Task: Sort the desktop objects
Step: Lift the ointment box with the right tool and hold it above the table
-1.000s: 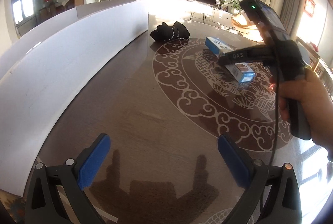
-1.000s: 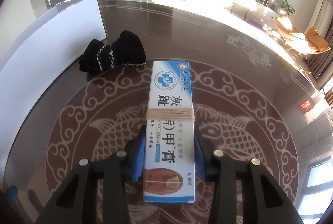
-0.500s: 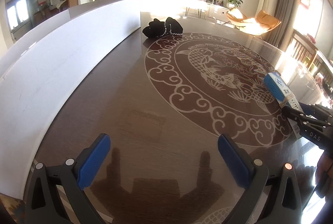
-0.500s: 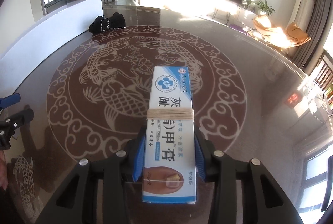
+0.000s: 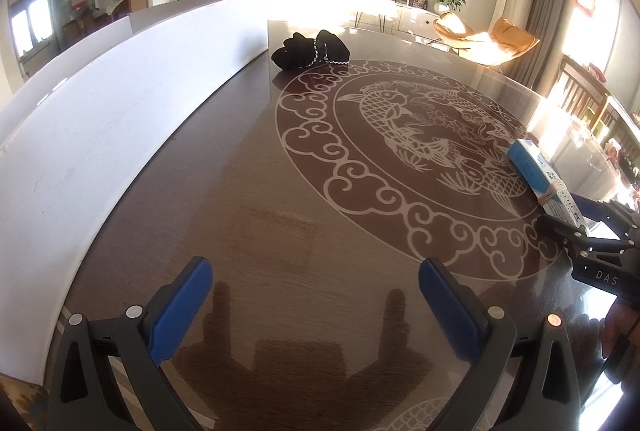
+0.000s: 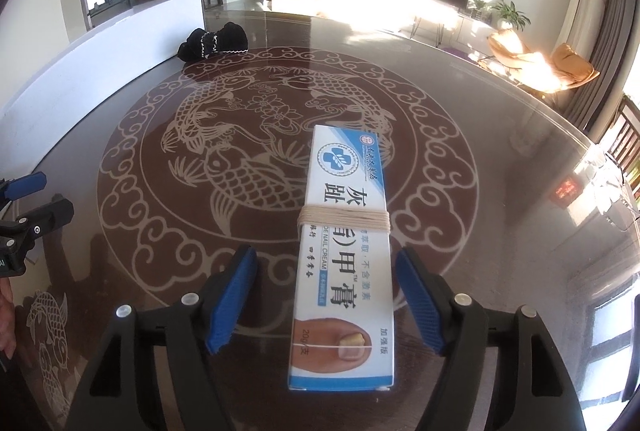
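Observation:
A blue and white nail cream box [image 6: 346,231], bound with a rubber band, lies on the dark glass table between the fingers of my right gripper [image 6: 326,301]. The right gripper is open and its pads stand apart from the box sides. The box also shows at the right edge of the left wrist view [image 5: 540,179], with the right gripper [image 5: 576,219] behind it. My left gripper [image 5: 314,301] is open and empty above the near part of the table. A black pair of gloves [image 5: 310,49] lies at the far side, also in the right wrist view [image 6: 214,41].
A long white board [image 5: 100,135] stands upright along the left side of the table. The round table top [image 6: 500,103] carries a fish and cloud pattern. The left gripper's fingers [image 6: 28,207] show at the left edge of the right wrist view.
My right gripper carried the box toward the right front of the table and opened; the box now lies free between its fingers. The left gripper stayed open and nearly still.

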The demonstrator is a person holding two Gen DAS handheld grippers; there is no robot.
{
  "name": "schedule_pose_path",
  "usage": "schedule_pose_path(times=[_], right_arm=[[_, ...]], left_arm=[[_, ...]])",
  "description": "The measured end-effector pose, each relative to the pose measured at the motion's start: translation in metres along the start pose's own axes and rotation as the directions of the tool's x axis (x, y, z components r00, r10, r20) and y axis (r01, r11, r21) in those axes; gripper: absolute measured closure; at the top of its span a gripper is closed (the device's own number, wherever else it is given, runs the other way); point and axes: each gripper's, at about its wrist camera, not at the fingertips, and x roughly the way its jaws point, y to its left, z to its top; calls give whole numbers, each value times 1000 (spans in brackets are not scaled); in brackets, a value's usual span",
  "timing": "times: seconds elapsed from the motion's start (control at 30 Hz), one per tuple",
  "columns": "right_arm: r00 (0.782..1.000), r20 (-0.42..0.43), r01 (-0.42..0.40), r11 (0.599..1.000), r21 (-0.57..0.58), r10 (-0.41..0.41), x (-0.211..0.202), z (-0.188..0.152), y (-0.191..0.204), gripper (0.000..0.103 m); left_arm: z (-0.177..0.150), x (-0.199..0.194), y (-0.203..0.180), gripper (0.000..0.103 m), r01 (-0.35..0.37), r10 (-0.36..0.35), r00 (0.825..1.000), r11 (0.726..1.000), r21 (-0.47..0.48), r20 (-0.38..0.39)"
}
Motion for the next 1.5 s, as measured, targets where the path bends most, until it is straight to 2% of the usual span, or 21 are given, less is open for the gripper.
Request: schedule_pose_path(times=[0.2,0.3,1.27,1.5], right_arm=[[1000,-7,-4,1000,11,4,2,0,-2,24],[1000,-12,-8,1000,6,8,3,0,-1,17],[1000,-13,-19,1000,-5,19,5,0,1,16],[1000,-11,-23,1000,-18,22,5,0,3,16]], left_arm=[[0,2,0,0,9,-9,1000,1000,1,-10],[0,2,0,0,13,-13,1000,1000,-1,-14],[-1,6,-1,0,21,-21,999,1000,-2,-28],[0,5,-5,0,37,-36,998,999,27,-42]])
